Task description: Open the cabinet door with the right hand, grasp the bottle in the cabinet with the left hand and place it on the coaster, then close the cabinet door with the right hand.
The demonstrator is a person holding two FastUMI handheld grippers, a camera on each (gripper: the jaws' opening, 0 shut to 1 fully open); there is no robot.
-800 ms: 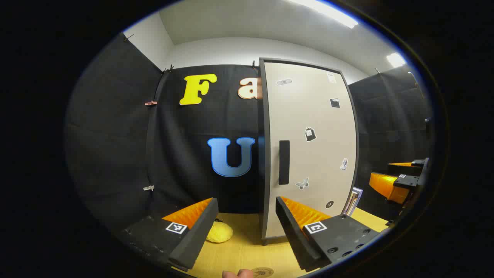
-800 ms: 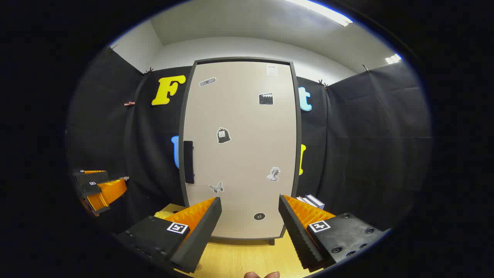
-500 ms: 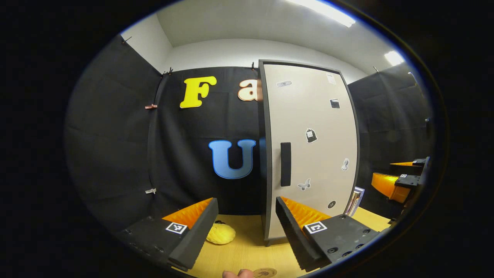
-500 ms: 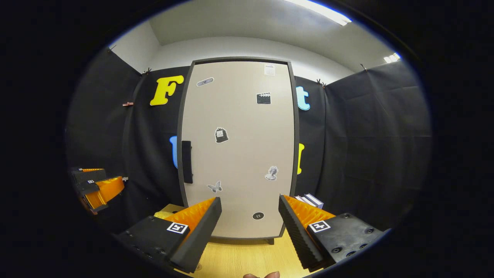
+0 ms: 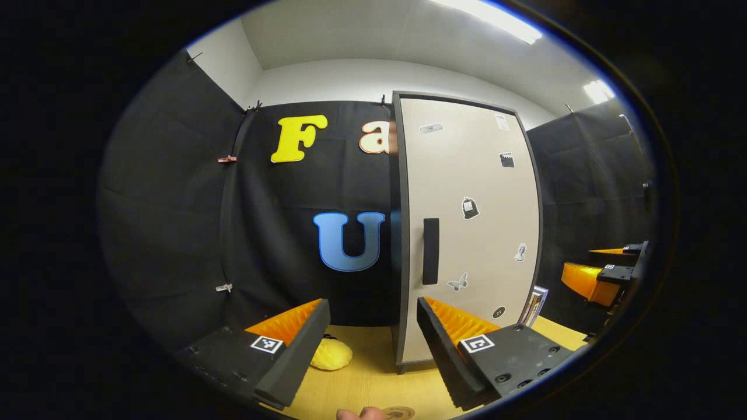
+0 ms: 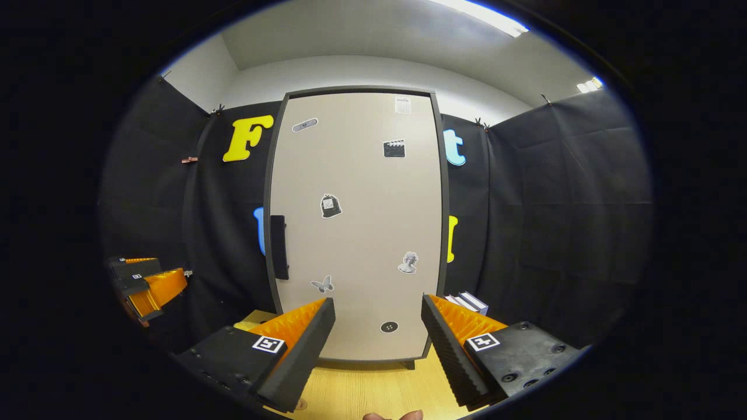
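Opening hasn't begun: both tongs spread; right tongs [image 6: 378, 326] must reach the door handle [image 6: 279, 247] at ten o'clock.

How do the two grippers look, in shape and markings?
The left gripper and the right gripper are built alike: two long wedge-shaped fingers with ridged inner faces, each on a dark blocky base. Every base carries a small square black-and-white marker, and round screw holes show on one base. No cables or sleeves are visible.

Bright ceiling strip lights [image 5: 496, 16], sharp focus, strong fisheye bending at edges.
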